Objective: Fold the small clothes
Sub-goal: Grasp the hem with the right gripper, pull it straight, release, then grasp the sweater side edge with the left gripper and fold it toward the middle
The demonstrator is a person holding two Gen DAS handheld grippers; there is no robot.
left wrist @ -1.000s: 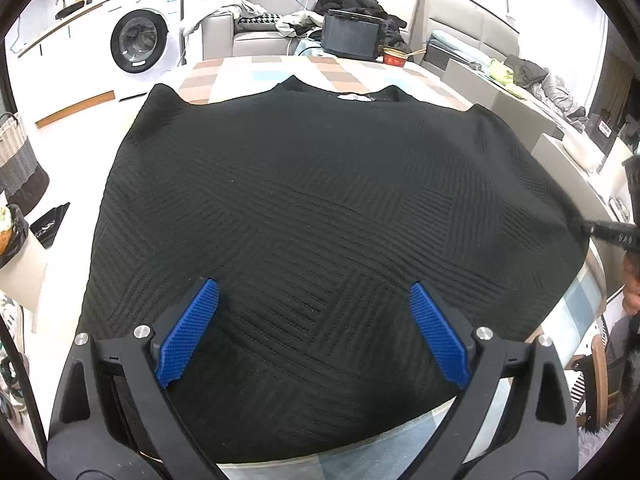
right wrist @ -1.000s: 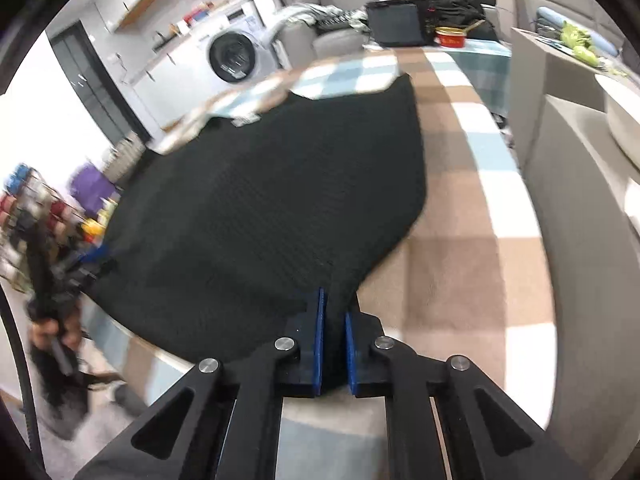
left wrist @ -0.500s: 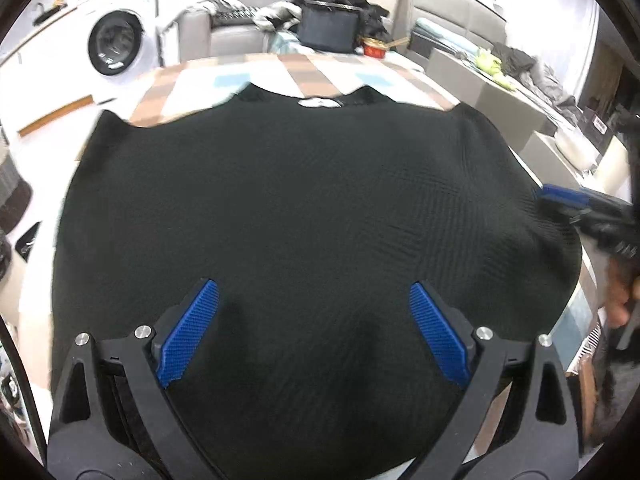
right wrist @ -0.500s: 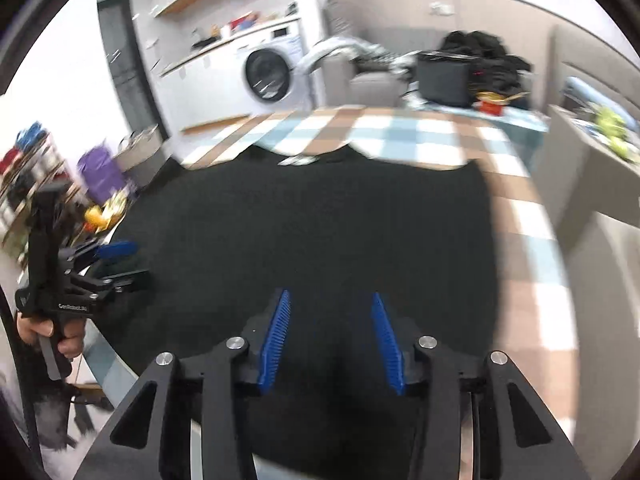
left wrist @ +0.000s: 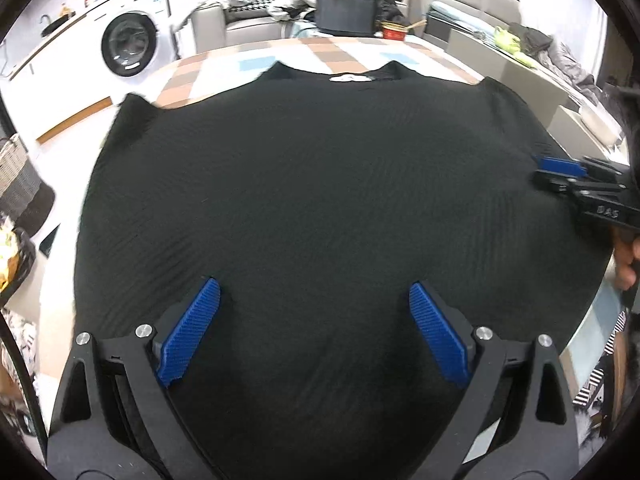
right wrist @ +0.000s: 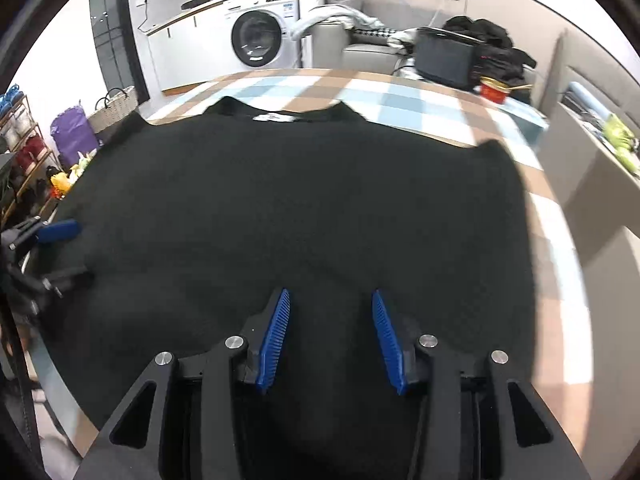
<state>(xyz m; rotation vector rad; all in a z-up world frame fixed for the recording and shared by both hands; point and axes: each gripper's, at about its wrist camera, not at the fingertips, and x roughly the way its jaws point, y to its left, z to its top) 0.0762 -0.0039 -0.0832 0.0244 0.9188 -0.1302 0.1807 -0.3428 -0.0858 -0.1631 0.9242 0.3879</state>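
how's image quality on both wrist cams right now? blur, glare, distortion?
Left wrist: strong fisheye bowing with black corners; black top shows little weave detail, its left edge and the right gripper smeared by motion. Right wrist: softer overall, checked tablecloth and the top's right edge streaked; white washing machine bright but not blown out.

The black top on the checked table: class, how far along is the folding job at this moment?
Done: the black top lies spread flat on the checked table, collar at the far end, no fold in it yet. In hand: nothing; the left gripper and the right gripper both hang open near its hem. Left: every fold, probably starting with the sides turned inward.
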